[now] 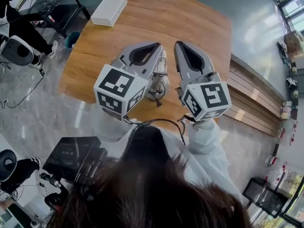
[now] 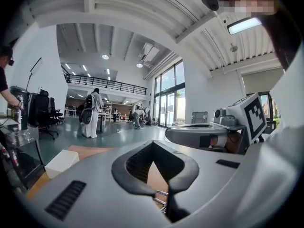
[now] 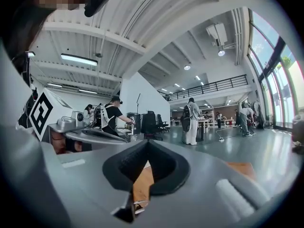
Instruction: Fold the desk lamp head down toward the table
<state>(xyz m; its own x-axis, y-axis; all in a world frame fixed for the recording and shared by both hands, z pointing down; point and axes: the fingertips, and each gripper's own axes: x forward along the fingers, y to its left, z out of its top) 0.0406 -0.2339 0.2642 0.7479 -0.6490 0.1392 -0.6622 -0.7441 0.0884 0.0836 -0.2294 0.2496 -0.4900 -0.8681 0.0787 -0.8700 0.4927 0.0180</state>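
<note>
Both grippers are raised side by side over a wooden table [image 1: 199, 27], pointing away from me. The left gripper [image 1: 159, 44] is shut, jaw tips together, with nothing between them; its own view shows the closed tips [image 2: 153, 144] against the open hall. The right gripper [image 1: 178, 43] is shut and empty too, its tips [image 3: 148, 142] closed. Each gripper shows in the other's view: the right one [image 2: 204, 133] and the left one [image 3: 90, 136]. No desk lamp shows in any view. A white rectangular box [image 1: 109, 9] lies at the table's far left corner.
The white box [image 2: 61, 161] also shows low in the left gripper view. Black equipment [image 1: 76, 158] stands on the floor at my left. A slatted wooden bench [image 1: 251, 99] runs along the table's right side. People stand far back in the hall [image 3: 192, 118].
</note>
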